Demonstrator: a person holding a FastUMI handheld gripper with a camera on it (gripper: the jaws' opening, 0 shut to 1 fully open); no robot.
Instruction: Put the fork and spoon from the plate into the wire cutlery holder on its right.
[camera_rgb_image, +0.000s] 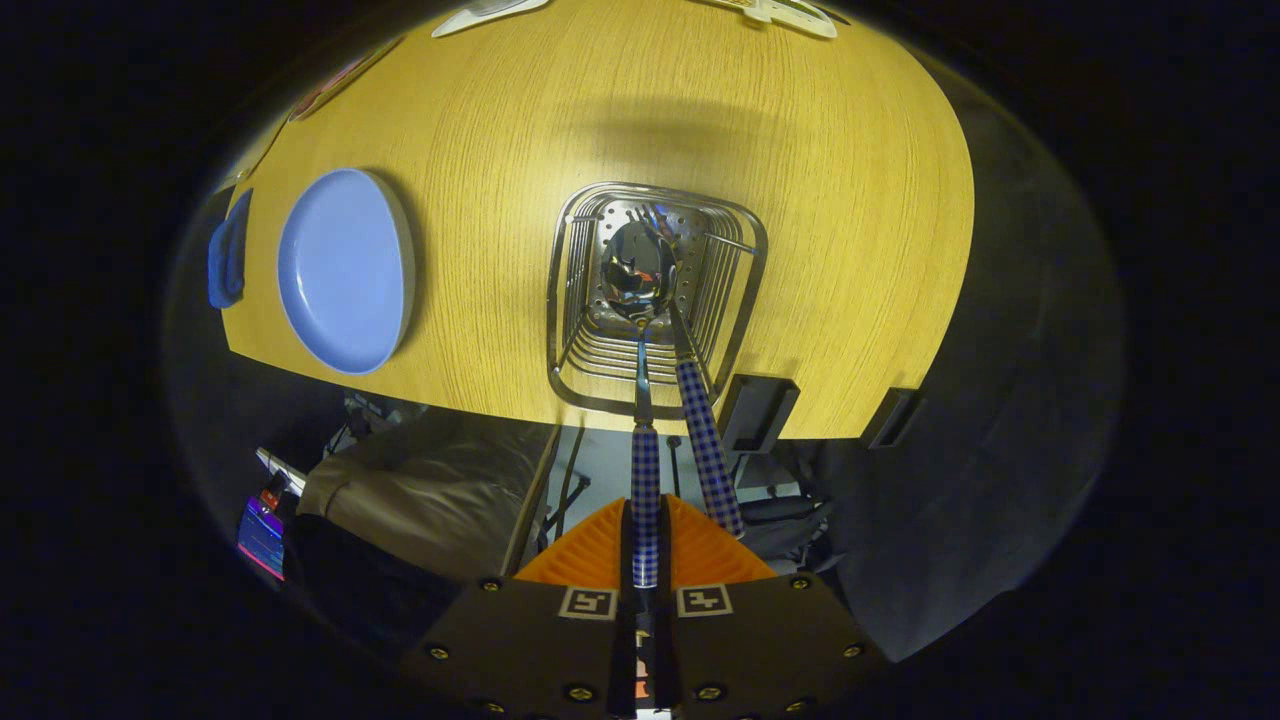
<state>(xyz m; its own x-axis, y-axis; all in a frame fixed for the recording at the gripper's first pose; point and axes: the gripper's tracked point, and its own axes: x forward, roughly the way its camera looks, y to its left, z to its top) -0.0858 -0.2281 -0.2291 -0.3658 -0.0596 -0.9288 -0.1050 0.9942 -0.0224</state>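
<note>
spoon over the holder, ready to let go

my fingers (645, 560) are closed tight on the checked handle of the spoon (640, 275), both pressing on it, with no gap left but the handle itself. the spoon hangs straight ahead of them, bowl down, already inside the wire cutlery holder (735, 225). just beside it the fork (708, 450) leans in the holder, its checked handle rising up past my fingers, close to the spoon's handle. i cannot tell whether the spoon's bowl has reached the holder's perforated bottom yet.

the holder stands on the table (500, 130), near its close edge. off to its left lies the blue plate (345, 270), bare now, with another blue thing just past it.

as i judge it, the fork is done and the spoon is the last step. to do it well i would lower until the bowl rests, keep the handle clear of the fork so nothing knocks, then open gently and draw straight back, so the holder is not tipped toward the table edge.
</note>
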